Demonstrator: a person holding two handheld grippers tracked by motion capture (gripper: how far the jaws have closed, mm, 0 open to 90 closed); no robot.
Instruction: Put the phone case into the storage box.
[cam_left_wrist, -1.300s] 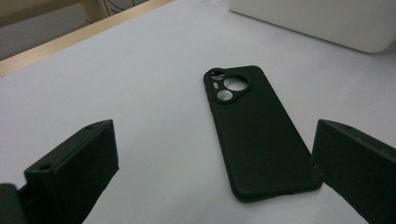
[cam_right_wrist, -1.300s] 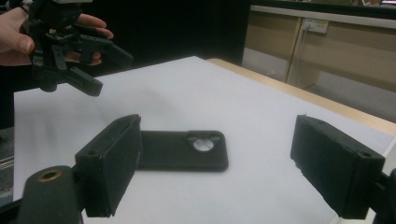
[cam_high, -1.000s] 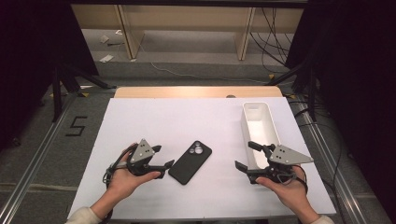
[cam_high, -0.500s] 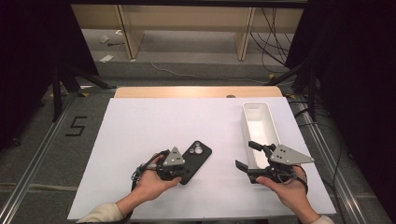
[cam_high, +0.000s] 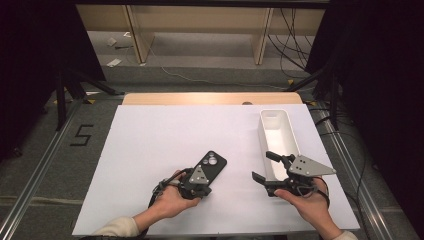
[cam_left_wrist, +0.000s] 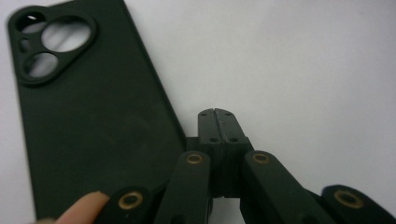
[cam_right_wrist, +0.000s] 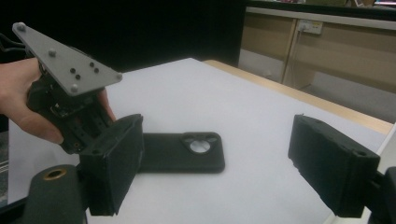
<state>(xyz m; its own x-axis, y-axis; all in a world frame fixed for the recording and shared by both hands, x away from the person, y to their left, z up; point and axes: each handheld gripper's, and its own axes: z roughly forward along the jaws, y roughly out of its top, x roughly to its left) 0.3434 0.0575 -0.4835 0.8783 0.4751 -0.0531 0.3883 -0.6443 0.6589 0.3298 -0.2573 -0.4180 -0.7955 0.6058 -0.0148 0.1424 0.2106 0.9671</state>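
A white table (cam_high: 150, 150) stands in a dim workshop, with a wooden edge at its far side and cables on the floor behind. On the near middle of the table a black phone case (cam_high: 212, 167) lies flat, back side up, its camera holes pointing to about 1 o'clock.

The left gripper (cam_high: 197, 187) sits at the near end of the case, at about 7 o'clock from its middle. Its jaws are pressed together with nothing between them; in the left gripper view the closed tips (cam_left_wrist: 217, 126) rest on the bare white surface just beside the long edge of the case (cam_left_wrist: 93, 121), not on it. I think the risk is here: with the jaws closed next to the case, a push could only slide or turn it on the smooth table, and a grasp from this place would miss the thin edge.

At 3 o'clock from the case, well apart, the right gripper (cam_high: 270, 167) hangs with its jaws spread wide and empty, pointing toward the case (cam_right_wrist: 182, 158). Just behind it a long white tray (cam_high: 292, 132) lies empty, at about 2 o'clock from the case. Between the case and the tray nothing stands except the right gripper itself.
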